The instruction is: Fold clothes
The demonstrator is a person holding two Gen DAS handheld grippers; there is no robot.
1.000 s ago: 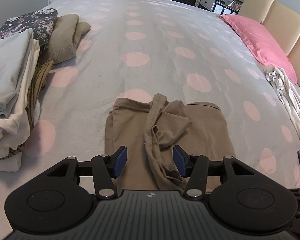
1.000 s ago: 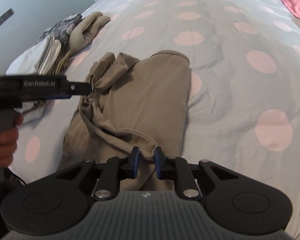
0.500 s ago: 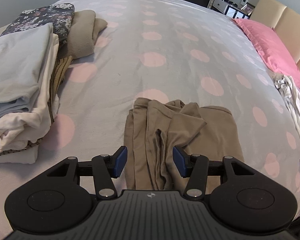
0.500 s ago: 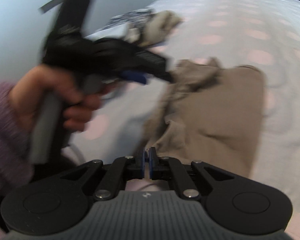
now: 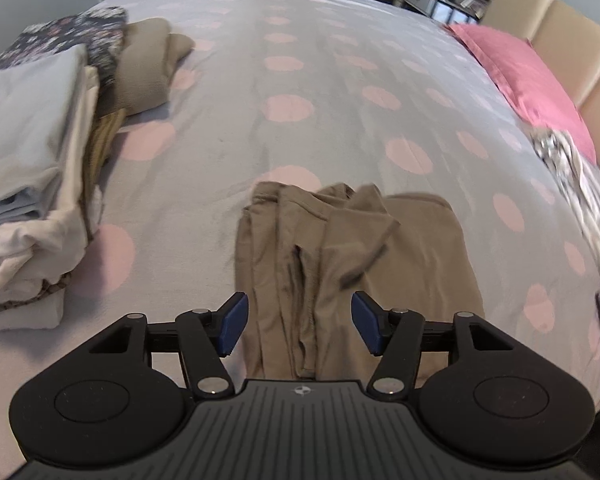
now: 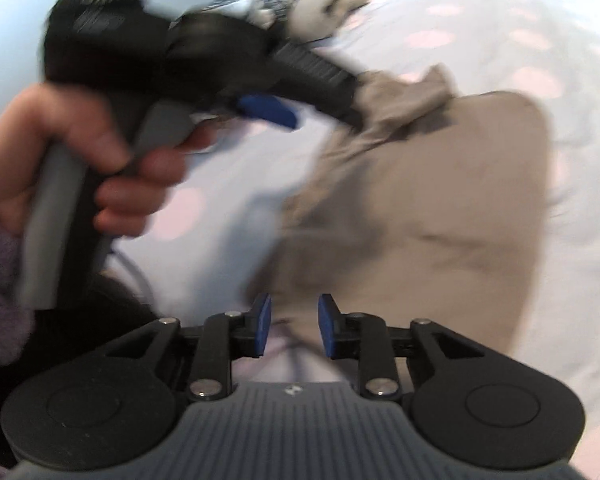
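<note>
Left wrist view: tan garment lies part-folded on the bed, bunched. My left claw and right claw are opening, gripping nothing; folded stack done.

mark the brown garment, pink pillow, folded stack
brown garment (image 5: 412, 256), left wrist view, flat right panel
pink pillow (image 5: 528, 88), left wrist view, middle of its top face
folded stack (image 5: 24, 120), left wrist view, grey top piece

Soft even daylight, fisheye-bent edges, right wrist view heavily motion-blurred
</note>
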